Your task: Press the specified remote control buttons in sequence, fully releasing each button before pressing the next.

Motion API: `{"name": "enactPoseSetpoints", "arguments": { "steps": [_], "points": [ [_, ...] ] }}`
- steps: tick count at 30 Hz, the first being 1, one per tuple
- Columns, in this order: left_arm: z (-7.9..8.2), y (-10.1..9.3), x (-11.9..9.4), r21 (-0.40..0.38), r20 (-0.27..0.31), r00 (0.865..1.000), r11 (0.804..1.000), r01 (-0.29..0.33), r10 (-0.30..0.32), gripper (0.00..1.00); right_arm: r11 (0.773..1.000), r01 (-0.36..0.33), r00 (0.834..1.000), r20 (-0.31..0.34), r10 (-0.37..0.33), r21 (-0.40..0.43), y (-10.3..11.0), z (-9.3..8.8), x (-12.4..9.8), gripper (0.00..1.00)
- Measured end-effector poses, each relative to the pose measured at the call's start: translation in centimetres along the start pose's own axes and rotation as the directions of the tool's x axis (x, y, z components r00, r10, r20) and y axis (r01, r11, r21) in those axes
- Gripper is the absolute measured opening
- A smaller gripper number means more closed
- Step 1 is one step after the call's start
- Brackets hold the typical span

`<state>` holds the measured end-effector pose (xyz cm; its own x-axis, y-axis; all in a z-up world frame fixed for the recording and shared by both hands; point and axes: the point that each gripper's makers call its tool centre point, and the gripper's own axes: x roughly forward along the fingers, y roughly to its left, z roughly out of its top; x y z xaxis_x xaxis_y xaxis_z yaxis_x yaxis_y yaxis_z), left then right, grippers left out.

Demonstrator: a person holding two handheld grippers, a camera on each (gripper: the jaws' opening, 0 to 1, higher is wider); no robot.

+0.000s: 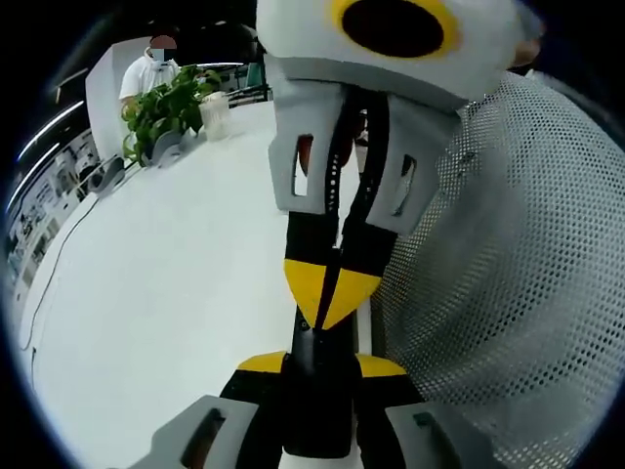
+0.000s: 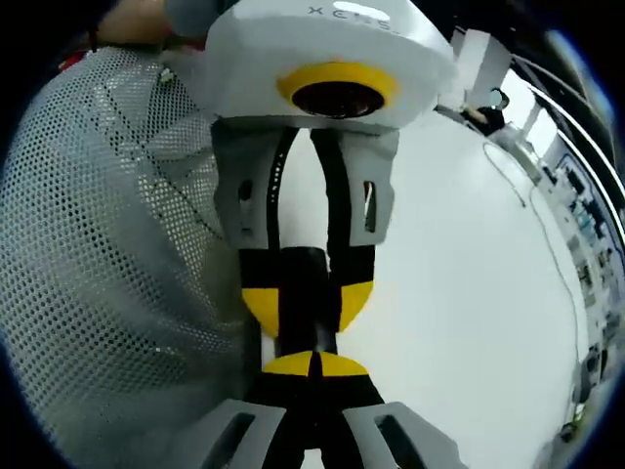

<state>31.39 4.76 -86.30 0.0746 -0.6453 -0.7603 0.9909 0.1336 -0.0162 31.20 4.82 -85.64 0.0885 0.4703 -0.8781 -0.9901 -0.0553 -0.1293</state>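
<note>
A dark remote control (image 1: 317, 410) stands between the yellow-tipped jaws of my left gripper (image 1: 322, 366), which is shut on it. My right gripper (image 1: 330, 293) comes down from the top of the left gripper view with its jaws shut into a point, and that point rests against the remote. In the right gripper view my right gripper (image 2: 314, 366) is shut with its tips together, right up against the remote (image 2: 303, 278). There the left gripper (image 2: 308, 303) grips the remote from above.
A white table (image 1: 176, 293) spreads below both grippers. A white perforated mesh surface (image 1: 508, 293) stands close beside them. At the far end are a leafy plant (image 1: 161, 112), a pale cup (image 1: 215, 112) and a person (image 1: 151, 63). A thin cable (image 1: 59, 254) lies along the table edge.
</note>
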Motion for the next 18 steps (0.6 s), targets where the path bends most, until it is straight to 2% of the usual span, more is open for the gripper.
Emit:
{"name": "enactPoseSetpoints", "arguments": {
  "steps": [3,8,14,18],
  "points": [
    [0.01,0.02,0.01,-0.001,0.002,1.0,1.0,-0.002,0.002,0.25,1.0,0.001,1.0,0.007,-0.002,0.022,-0.17,-0.08,-0.06,0.0],
    [0.01,0.03,0.01,-0.004,0.002,1.0,1.0,-0.004,0.004,0.25,0.988,-0.033,0.998,0.057,0.024,0.15,-0.4,-0.1,-0.16,0.0],
    [0.0,0.05,0.03,-0.01,-0.003,1.0,1.0,-0.007,0.007,0.25,0.989,-0.033,0.998,0.05,0.027,0.143,-0.33,-0.17,-0.23,0.0],
    [0.0,0.05,0.0,-0.008,0.001,1.0,1.0,-0.005,0.005,0.25,0.981,-0.026,0.999,0.044,0.018,0.192,-0.78,-0.38,-0.26,0.0]
  ]
}}
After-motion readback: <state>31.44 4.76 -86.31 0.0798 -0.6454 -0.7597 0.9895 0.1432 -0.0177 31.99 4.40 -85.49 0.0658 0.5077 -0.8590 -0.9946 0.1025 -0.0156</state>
